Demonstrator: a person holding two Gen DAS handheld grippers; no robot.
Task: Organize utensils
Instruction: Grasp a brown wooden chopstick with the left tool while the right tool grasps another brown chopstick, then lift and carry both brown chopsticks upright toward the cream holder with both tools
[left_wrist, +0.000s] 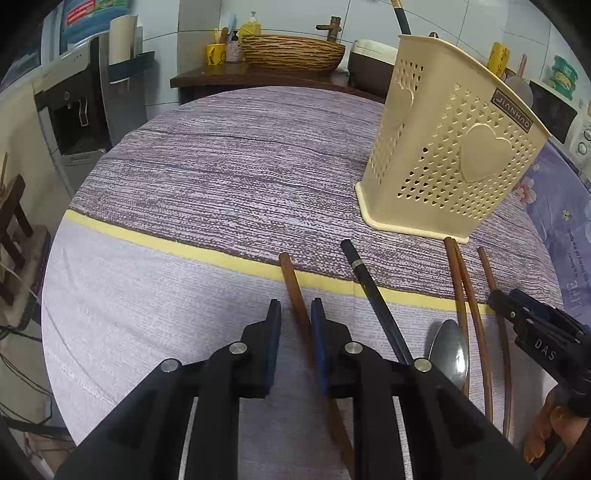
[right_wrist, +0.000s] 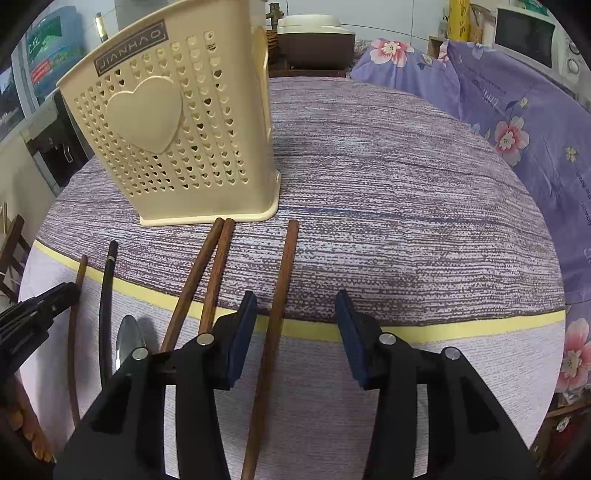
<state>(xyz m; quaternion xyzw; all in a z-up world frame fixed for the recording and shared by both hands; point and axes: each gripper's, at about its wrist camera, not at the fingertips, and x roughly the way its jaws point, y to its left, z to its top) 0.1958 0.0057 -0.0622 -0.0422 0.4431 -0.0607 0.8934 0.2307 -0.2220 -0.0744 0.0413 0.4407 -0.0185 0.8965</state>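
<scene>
Honestly, one stiff, light brown wooden chopstick (left_wrist: 295, 295) is bracketed by near-shut left tongs (left_wrist: 295, 314); another (right_wrist: 277, 295) sits ungripped between half-open right tongs (right_wrist: 295, 306); mid-shaft is favoured.

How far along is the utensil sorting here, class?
Done: nothing visibly; the holder's inside is hidden. In hand: the left gripper straddles the leftmost brown chopstick, the right gripper the rightmost brown chopstick, both open, both sticks flat on the cloth. Left: those, plus the black chopstick, spoon and paired brown chopsticks.
</scene>
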